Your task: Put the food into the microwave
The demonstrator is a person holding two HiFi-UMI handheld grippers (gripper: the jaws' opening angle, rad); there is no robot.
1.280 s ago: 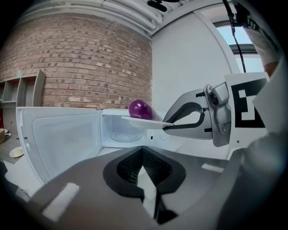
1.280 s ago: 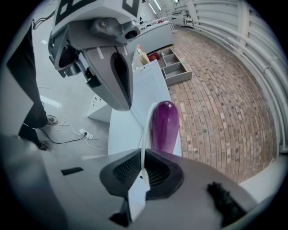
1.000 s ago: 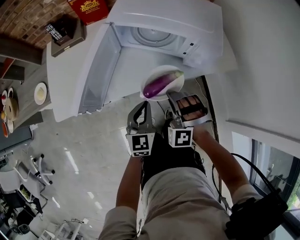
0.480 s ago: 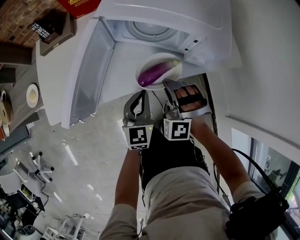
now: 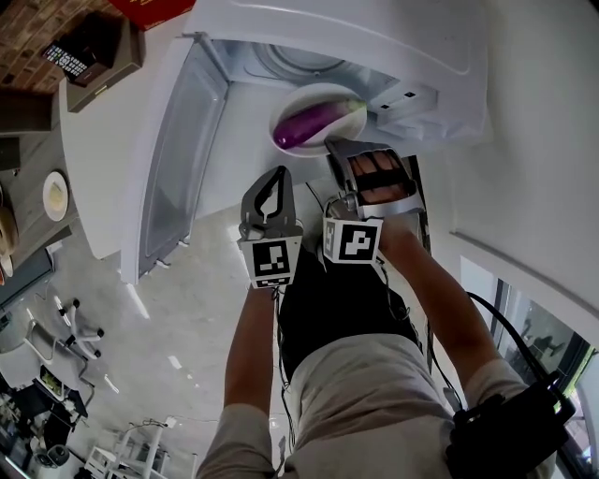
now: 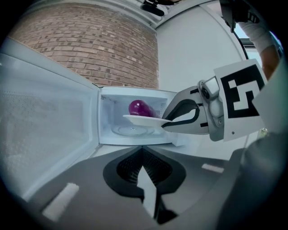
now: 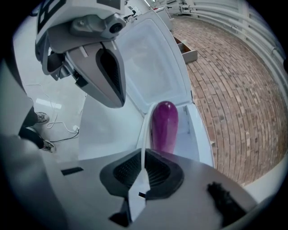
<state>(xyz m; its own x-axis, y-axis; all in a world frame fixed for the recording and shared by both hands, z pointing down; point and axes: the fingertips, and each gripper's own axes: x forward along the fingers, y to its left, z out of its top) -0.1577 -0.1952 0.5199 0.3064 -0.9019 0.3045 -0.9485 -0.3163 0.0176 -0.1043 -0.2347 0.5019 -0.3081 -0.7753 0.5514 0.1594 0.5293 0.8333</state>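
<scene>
A purple eggplant [image 5: 314,123] lies on a white plate [image 5: 348,110]. My right gripper [image 5: 339,148] is shut on the plate's near rim and holds it level at the mouth of the white microwave [image 5: 374,37]. The microwave door [image 5: 182,140] stands swung open to the left. In the right gripper view the plate rim [image 7: 145,134] runs edge-on into the jaws, with the eggplant [image 7: 164,123] beyond. My left gripper [image 5: 278,173] hangs just left of the plate, shut and empty. The left gripper view shows the plate [image 6: 139,120] in front of the cavity's glass turntable [image 6: 128,130].
A red box [image 5: 154,9] and a dark keypad device [image 5: 89,47] sit left of the microwave by the brick wall. A small plate [image 5: 56,195] rests on a side counter. An office chair [image 5: 70,327] stands on the floor below.
Both grippers have moved forward toward the microwave. The plate with the eggplant went from in front of the oven to its open mouth. The grip is unchanged.
</scene>
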